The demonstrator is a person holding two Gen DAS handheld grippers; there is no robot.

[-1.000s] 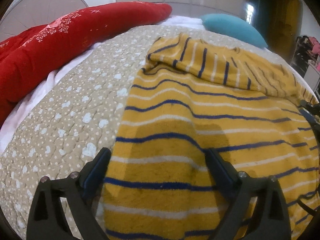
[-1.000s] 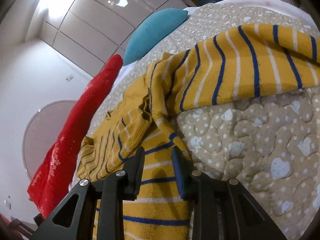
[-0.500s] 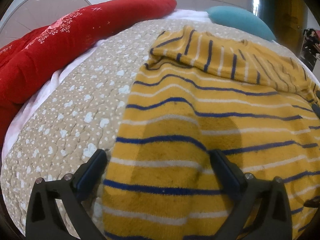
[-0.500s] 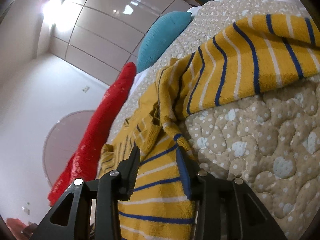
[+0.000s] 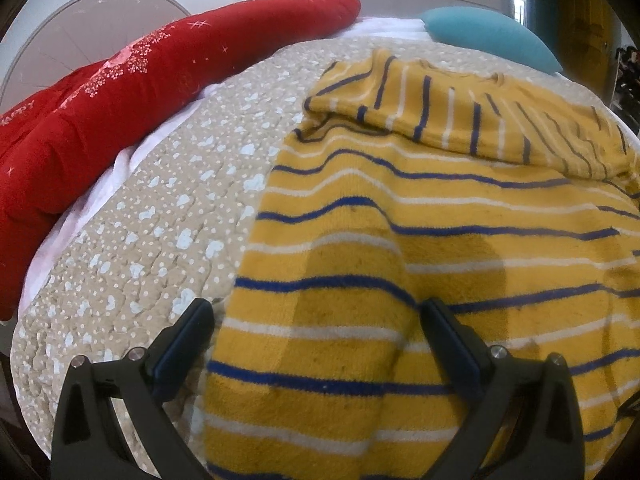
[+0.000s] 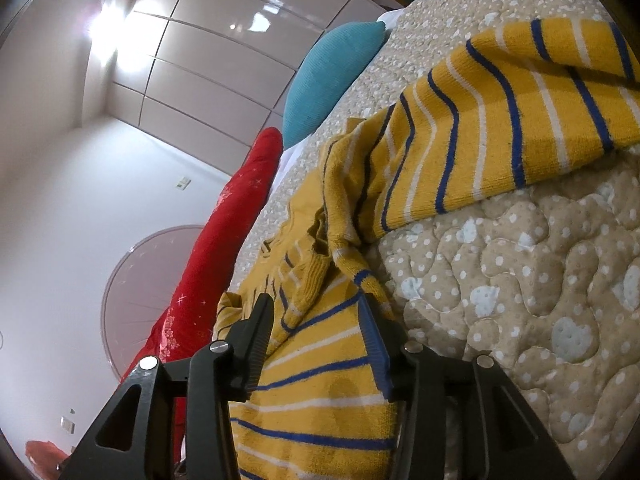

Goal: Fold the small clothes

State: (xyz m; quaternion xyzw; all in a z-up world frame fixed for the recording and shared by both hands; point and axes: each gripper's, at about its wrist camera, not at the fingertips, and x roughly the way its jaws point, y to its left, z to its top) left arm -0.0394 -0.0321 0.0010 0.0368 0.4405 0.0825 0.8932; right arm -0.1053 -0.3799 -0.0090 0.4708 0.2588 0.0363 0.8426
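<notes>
A yellow knit sweater (image 5: 420, 216) with blue and white stripes lies on the beige quilted bed (image 5: 160, 216). One sleeve is folded across its upper part. My left gripper (image 5: 316, 320) is open, its jaws wide apart over the sweater's lower left edge, one finger over the quilt and one over the sweater. In the right wrist view the sweater (image 6: 500, 136) has its other sleeve stretched out on the quilt (image 6: 540, 300). My right gripper (image 6: 316, 316) is open, with the sweater's side edge lying between its jaws.
A long red bolster (image 5: 120, 108) lies along the bed's left side, also in the right wrist view (image 6: 224, 256). A teal pillow (image 5: 488, 36) sits at the head, also in the right wrist view (image 6: 328, 80). A white wardrobe (image 6: 200, 60) stands behind.
My right gripper's jaws have opened wider around the sweater's edge and it has tilted further. My left gripper has drawn back slightly, still open.
</notes>
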